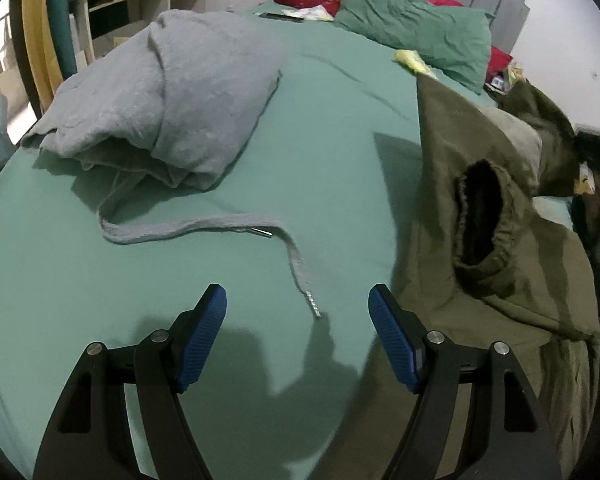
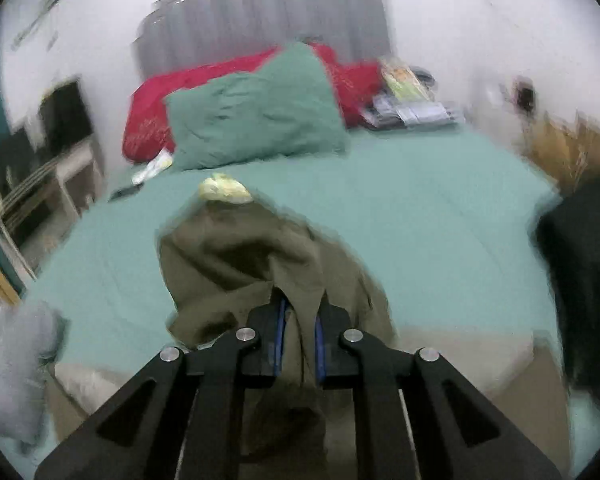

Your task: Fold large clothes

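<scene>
While the right claw (image 2: 300,320) pinches a fold of the olive jacket (image 2: 236,256) lifted over the bed (image 2: 440,216), left claw (image 1: 298,336) spread and empty, jacket just to its right, grey hoodie (image 1: 160,96) ahead-left, drawstring (image 1: 300,268) between its fingers

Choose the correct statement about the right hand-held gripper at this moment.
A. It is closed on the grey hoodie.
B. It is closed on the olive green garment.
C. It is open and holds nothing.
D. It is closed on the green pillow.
B: in the right wrist view, the right hand-held gripper has its blue pads pressed on a fold of the olive green garment, which hangs above the green bed sheet.
</scene>
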Action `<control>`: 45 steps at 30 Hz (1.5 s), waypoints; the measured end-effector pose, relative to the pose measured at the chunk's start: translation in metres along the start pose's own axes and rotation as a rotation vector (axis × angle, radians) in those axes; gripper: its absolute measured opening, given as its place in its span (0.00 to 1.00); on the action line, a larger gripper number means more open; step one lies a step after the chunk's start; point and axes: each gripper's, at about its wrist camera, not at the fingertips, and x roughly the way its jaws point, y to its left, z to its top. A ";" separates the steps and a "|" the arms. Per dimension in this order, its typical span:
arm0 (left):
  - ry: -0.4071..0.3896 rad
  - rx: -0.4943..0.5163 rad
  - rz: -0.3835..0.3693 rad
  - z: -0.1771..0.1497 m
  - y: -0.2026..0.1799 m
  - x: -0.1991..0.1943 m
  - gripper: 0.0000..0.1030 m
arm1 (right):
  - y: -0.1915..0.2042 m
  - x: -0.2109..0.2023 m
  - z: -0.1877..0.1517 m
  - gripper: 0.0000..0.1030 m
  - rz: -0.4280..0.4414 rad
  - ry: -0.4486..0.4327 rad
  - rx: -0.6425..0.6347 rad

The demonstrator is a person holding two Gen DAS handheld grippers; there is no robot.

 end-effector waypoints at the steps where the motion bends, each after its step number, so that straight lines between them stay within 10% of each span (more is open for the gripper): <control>1: -0.001 0.004 -0.005 -0.001 -0.003 -0.001 0.75 | -0.012 -0.008 -0.018 0.16 -0.007 0.024 0.035; 6: -0.011 0.021 0.008 -0.004 -0.008 -0.005 0.75 | -0.072 -0.007 -0.130 0.42 0.124 0.372 0.259; 10: -0.009 0.004 0.009 -0.007 -0.002 -0.007 0.75 | -0.062 -0.042 -0.120 0.70 0.097 0.342 0.019; 16: -0.005 0.000 0.024 -0.006 0.003 -0.004 0.75 | -0.040 -0.090 -0.041 0.80 0.034 0.173 -0.294; 20: -0.001 0.013 0.023 -0.007 0.002 -0.003 0.75 | -0.010 -0.067 0.012 0.98 0.137 0.110 -0.445; 24: 0.007 0.008 0.013 -0.004 0.003 0.000 0.75 | 0.016 0.012 0.058 0.98 0.172 0.329 -0.476; 29: 0.012 0.014 0.025 0.000 0.002 0.004 0.75 | 0.028 0.083 0.022 0.96 -0.054 0.642 -0.787; 32: 0.012 0.005 0.017 0.004 0.003 0.005 0.75 | 0.015 0.094 -0.003 0.25 -0.072 0.745 -0.803; 37: 0.008 -0.002 0.013 0.005 0.005 0.002 0.75 | 0.020 0.036 0.035 0.16 -0.082 0.398 -0.713; 42: -0.021 -0.005 0.011 0.004 0.004 -0.009 0.75 | -0.015 -0.098 0.084 0.16 0.038 -0.061 -0.216; 45: -0.021 -0.001 0.010 0.001 0.004 -0.011 0.75 | -0.031 -0.146 0.044 0.22 0.107 -0.073 -0.071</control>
